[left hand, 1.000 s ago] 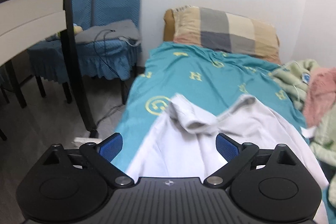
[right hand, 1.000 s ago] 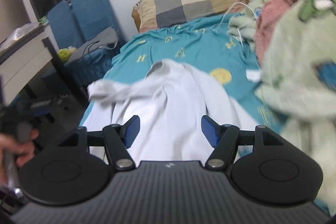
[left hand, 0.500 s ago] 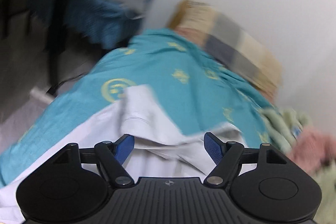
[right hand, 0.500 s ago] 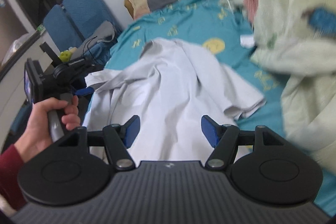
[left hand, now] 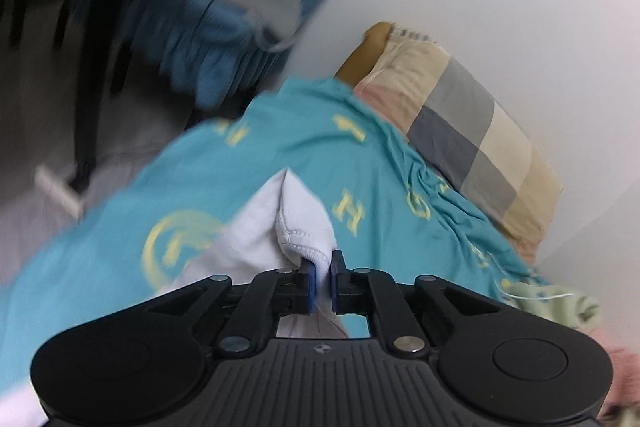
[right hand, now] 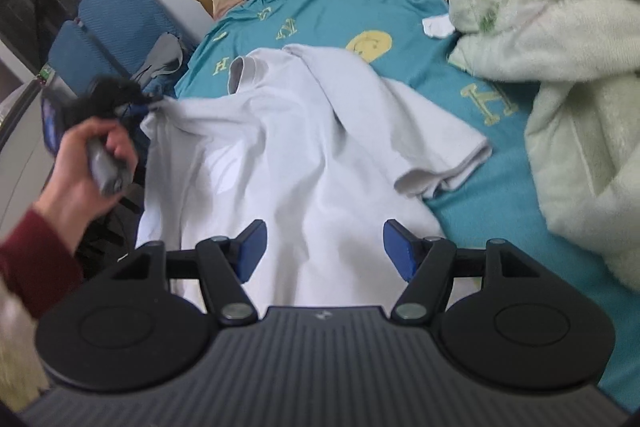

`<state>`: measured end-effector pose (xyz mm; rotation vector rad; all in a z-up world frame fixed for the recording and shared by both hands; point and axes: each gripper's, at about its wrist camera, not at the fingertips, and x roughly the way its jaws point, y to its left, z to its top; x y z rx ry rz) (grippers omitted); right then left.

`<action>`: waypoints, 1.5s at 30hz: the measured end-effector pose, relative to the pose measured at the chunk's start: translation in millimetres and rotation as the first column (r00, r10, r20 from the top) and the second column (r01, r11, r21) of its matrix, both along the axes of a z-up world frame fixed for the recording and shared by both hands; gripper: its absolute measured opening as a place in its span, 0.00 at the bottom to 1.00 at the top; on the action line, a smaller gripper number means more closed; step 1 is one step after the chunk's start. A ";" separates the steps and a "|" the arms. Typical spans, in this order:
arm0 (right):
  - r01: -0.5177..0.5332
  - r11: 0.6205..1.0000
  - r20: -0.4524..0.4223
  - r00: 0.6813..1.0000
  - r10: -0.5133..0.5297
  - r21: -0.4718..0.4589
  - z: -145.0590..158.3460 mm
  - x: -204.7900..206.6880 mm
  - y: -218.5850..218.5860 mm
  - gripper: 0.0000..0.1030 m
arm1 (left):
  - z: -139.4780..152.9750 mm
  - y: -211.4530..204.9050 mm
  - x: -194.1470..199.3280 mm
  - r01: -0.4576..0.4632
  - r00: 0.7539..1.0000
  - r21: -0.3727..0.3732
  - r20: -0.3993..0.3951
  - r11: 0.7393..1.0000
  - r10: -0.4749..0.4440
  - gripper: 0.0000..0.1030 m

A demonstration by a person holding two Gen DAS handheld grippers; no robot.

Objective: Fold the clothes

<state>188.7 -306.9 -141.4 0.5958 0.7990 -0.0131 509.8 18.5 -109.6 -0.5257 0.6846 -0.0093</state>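
Observation:
A white T-shirt (right hand: 288,155) lies crumpled on the teal bedsheet (right hand: 352,7), collar toward the pillow. My left gripper (left hand: 323,281) is shut on the hem of its left sleeve (left hand: 298,227) and holds it lifted; the same gripper (right hand: 140,101) shows at the shirt's left edge in the right wrist view, held by a hand. My right gripper (right hand: 324,251) is open and empty above the shirt's lower body. The right sleeve (right hand: 444,163) lies flat on the sheet.
A checked pillow (left hand: 472,131) lies at the head of the bed. A pale green fleece blanket (right hand: 560,67) and pink cloth are piled along the right side. Blue-covered chairs (right hand: 108,23) and a desk leg (left hand: 92,79) stand left of the bed.
My left gripper has closed on the shirt's left sleeve and tilted, lifting it. My right gripper stayed open and tipped down over the shirt.

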 end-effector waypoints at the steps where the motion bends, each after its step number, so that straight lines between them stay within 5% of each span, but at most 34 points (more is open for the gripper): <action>1: -0.005 1.000 0.007 1.000 0.005 -0.013 0.4 1.8 0.8 0.65 | -2.6 -5.4 9.7 0.004 1.000 0.037 -0.016 0.999 -0.004 0.07; 4: -0.015 0.999 0.043 0.999 0.016 -0.043 2.6 6.1 2.0 0.65 | -12.0 -17.5 22.9 0.065 0.997 0.091 -0.044 0.994 -0.061 0.16; 7: -0.027 0.995 0.077 0.996 0.034 -0.095 5.1 8.9 7.4 0.65 | -12.1 -22.2 10.4 0.112 0.993 0.153 -0.049 0.982 -0.105 0.54; 10: -0.049 0.994 0.101 0.993 0.058 -0.095 6.2 9.6 12.5 0.65 | 3.0 -22.4 -22.0 0.189 0.982 0.223 -0.050 0.956 -0.182 0.63; 16: -0.116 0.984 0.182 0.973 0.140 -0.138 20.0 -1.0 30.9 0.65 | 51.1 -20.4 -167.9 0.276 0.957 0.413 -0.039 0.868 -0.286 0.73; 22: -0.151 0.971 0.252 0.948 0.194 -0.183 28.4 -19.1 46.6 0.63 | 82.2 -16.6 -310.2 0.286 0.953 0.382 -0.019 0.879 -0.301 0.76; 27: -0.177 0.956 0.274 0.932 0.239 -0.233 37.5 -28.5 59.8 0.57 | 98.6 -14.0 -369.7 0.285 0.950 0.345 0.025 0.894 -0.312 0.80; 30: -0.166 0.948 0.277 0.930 0.242 -0.273 49.7 -5.5 64.9 0.57 | 97.5 -3.6 -375.4 0.269 0.952 0.327 0.051 0.906 -0.302 0.80; 35: -0.177 0.904 0.213 0.937 0.275 -0.388 60.4 100.5 86.0 0.57 | 83.4 22.7 -363.1 0.194 0.971 0.304 0.076 0.933 -0.227 0.80; 41: -0.196 0.818 0.084 0.955 0.285 -0.541 25.0 243.5 110.4 0.52 | 49.2 52.9 -340.5 0.119 0.992 0.220 0.024 0.968 -0.127 0.80; 45: -0.219 0.731 -0.004 0.959 0.284 -0.646 -8.1 295.3 123.3 0.46 | 27.6 61.6 -322.5 0.119 0.993 0.174 -0.038 0.977 -0.114 0.80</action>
